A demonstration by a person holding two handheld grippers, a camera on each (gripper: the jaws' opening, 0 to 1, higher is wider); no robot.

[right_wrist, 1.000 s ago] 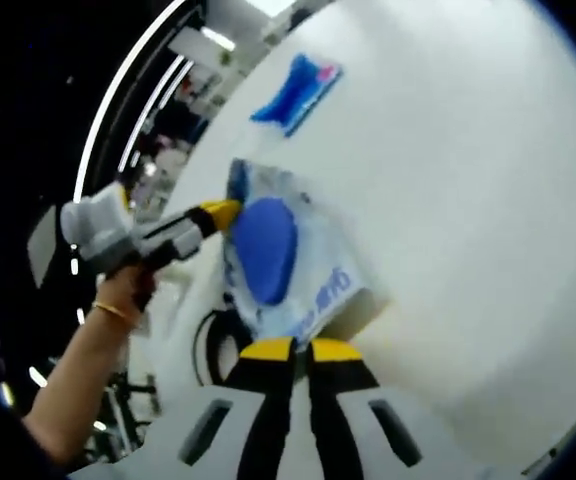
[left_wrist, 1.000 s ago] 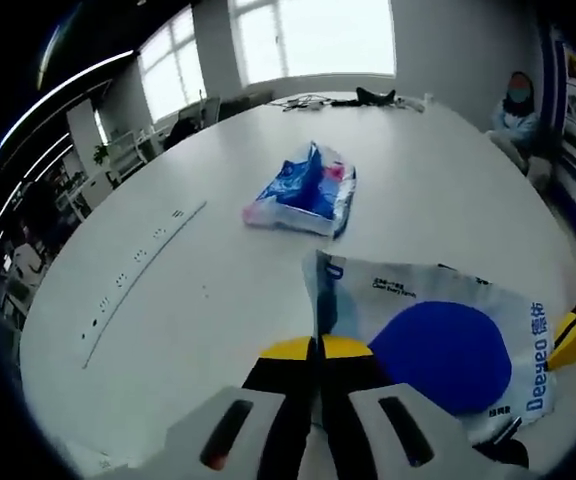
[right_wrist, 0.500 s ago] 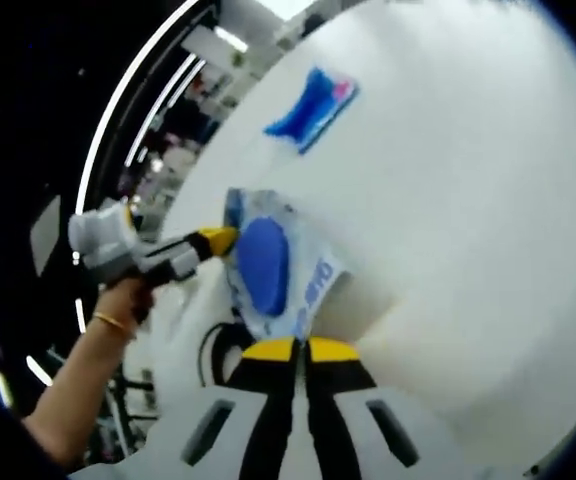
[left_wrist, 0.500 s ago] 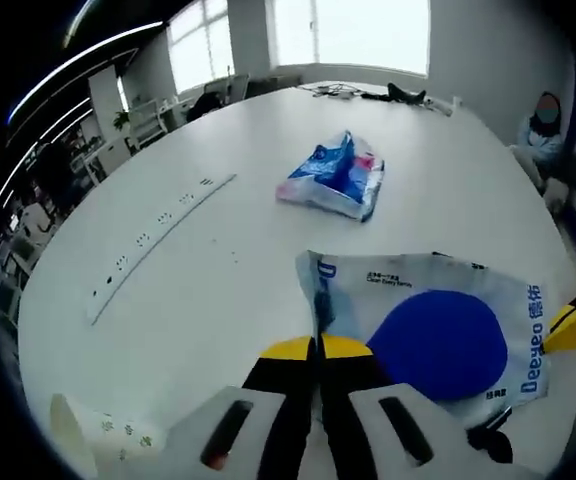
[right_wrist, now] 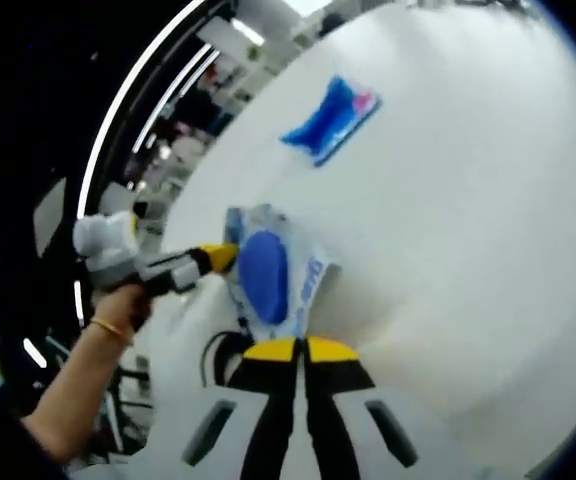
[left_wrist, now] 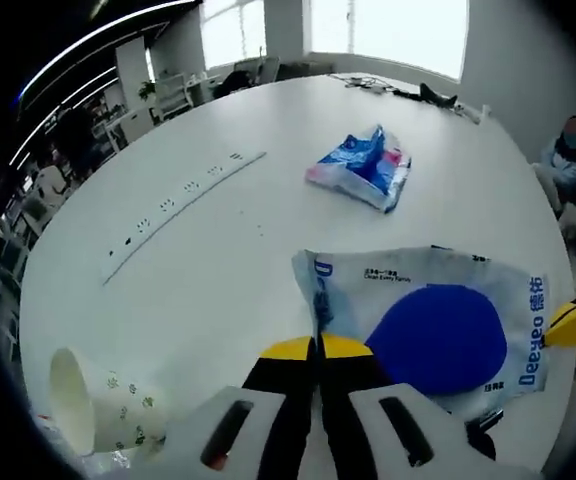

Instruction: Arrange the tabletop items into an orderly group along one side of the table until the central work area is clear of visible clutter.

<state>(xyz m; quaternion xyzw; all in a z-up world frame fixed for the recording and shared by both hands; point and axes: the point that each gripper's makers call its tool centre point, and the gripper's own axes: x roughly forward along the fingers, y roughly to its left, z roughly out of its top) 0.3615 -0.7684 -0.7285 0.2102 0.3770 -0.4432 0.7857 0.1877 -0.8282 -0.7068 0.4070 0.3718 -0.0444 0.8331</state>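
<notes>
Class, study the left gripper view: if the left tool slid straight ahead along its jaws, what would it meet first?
The left tool is already shut on the white tissue pack with the blue oval; beyond that edge, probably bare white table.

The left gripper (left_wrist: 318,346) is built with two pale grey fingers (left_wrist: 238,425), each marked by a dark oblong slot, edged in black toward the middle and capped with yellow at the tips. The same build is seen on the right gripper (right_wrist: 299,349). In the right gripper view, a boxy light-grey body is seen behind the left gripper's black-and-yellow fingers. A thin gold bangle (right_wrist: 105,327) is worn on the bare wrist of the hand (right_wrist: 123,305).
</notes>
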